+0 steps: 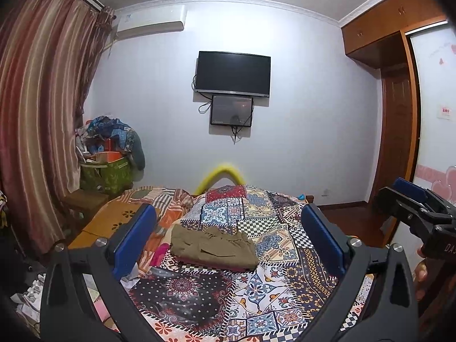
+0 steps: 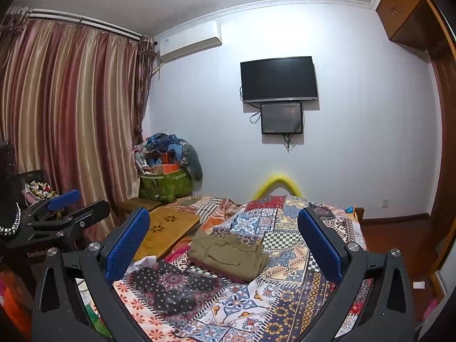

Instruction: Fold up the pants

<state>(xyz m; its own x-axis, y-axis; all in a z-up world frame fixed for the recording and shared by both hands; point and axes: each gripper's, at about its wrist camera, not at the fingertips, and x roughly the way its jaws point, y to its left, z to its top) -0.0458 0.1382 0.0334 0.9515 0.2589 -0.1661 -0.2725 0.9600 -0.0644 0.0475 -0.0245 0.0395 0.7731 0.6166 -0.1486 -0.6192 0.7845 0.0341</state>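
Olive-green cotton pants lie folded into a compact rectangle on the patchwork-patterned bedspread, and I see them sitting ahead of both tools, well apart from every pad. My left gripper hangs above the near end of the bed with its blue-padded fingers spread wide, nothing between them; the pants show in the gap, lower down on the cover. My right gripper is the same story: blue fingers wide apart, empty, the folded pants framed between them but farther off on the bed. From the left camera, the right tool shows at the far right edge. A black wall-mounted television faces me.
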